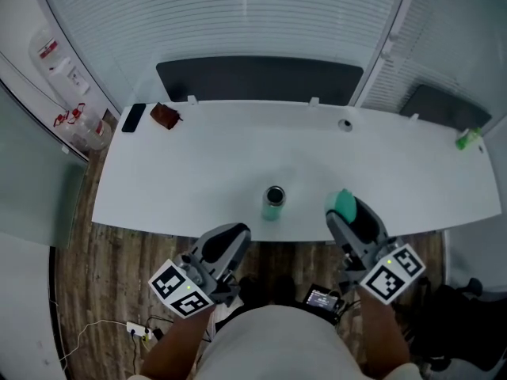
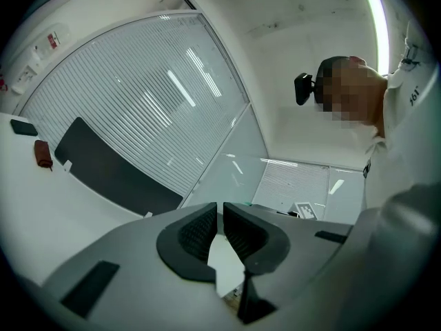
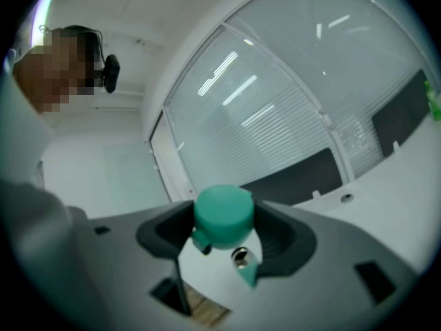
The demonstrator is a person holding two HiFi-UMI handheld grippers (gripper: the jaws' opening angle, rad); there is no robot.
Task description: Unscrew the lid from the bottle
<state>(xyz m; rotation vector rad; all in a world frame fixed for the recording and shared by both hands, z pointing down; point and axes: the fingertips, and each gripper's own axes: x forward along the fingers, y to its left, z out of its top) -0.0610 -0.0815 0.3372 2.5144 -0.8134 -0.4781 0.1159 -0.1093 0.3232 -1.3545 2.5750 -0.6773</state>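
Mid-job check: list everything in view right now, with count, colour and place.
table: one, white, across the middle
bottle: one, greenish, upright and open, near the table's near edge
lid: one, green, off the bottle, between the right gripper's jaws
phone: one, black, table's far left corner
brown object: one, beside the phone
green object: one, table's far right edge
left gripper: one, grey, jaws shut, empty
right gripper: one, grey, shut on the lid
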